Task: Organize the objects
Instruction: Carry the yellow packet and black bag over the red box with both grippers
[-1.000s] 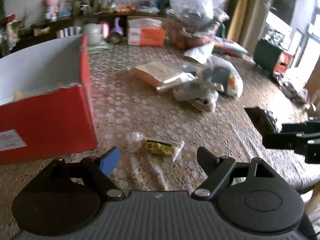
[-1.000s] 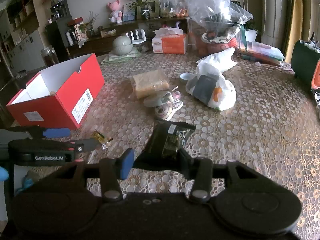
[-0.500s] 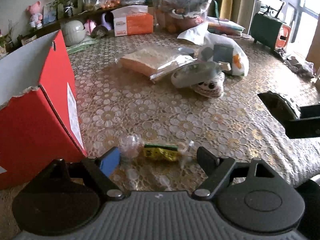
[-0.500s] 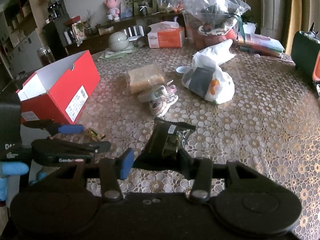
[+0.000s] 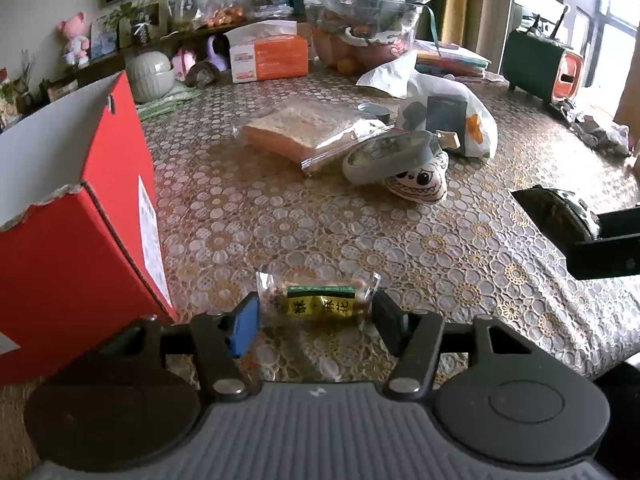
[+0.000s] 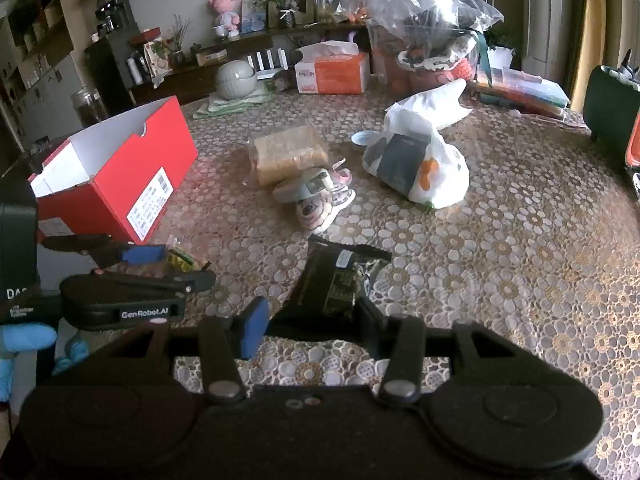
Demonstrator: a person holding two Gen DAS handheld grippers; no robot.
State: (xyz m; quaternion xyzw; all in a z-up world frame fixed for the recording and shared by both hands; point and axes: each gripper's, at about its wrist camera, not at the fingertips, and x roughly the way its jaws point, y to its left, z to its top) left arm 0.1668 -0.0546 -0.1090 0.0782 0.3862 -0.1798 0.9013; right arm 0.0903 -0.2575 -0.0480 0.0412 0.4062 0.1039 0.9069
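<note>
Left gripper [image 5: 316,316]: fingers closing, with the small yellow-green snack packet [image 5: 320,300] between them. Blue pad sits at the packet's left crimped end, black finger at its right end. Can't tell whether the pads are pressing on it or just beside it. Packet lies on the surface [image 5: 400,248], just beside the near corner of the red shoebox [image 5: 80,248].

Right gripper [image 6: 308,320]: fingers clamped on the lower end of a black snack pouch [image 6: 336,276]; the rest of the pouch sticks out forward over the lace-pattern cloth. In the left wrist view the same pouch and one black finger show at the right edge.

Right wrist view also shows the left gripper from the side at the left edge, fingers either side of the yellow-green packet. A blue-gloved hand [image 6: 24,338] is below it.

Red shoebox is open, white inside, barcode label on its end face, at the left of the surface. Contents not visible.

Further back on the surface:
- bagged block of bread or noodles [image 5: 304,130], middle
- child's shoe with a cartoon face [image 5: 418,182], grey item lying on top of it, touching the clear bag
- white plastic bag with a dark box inside [image 5: 452,120], right of the shoe
- orange tissue box [image 5: 272,56] near the far edge
- large clear bag over a bowl of fruit [image 5: 364,4], beside the tissue box
</note>
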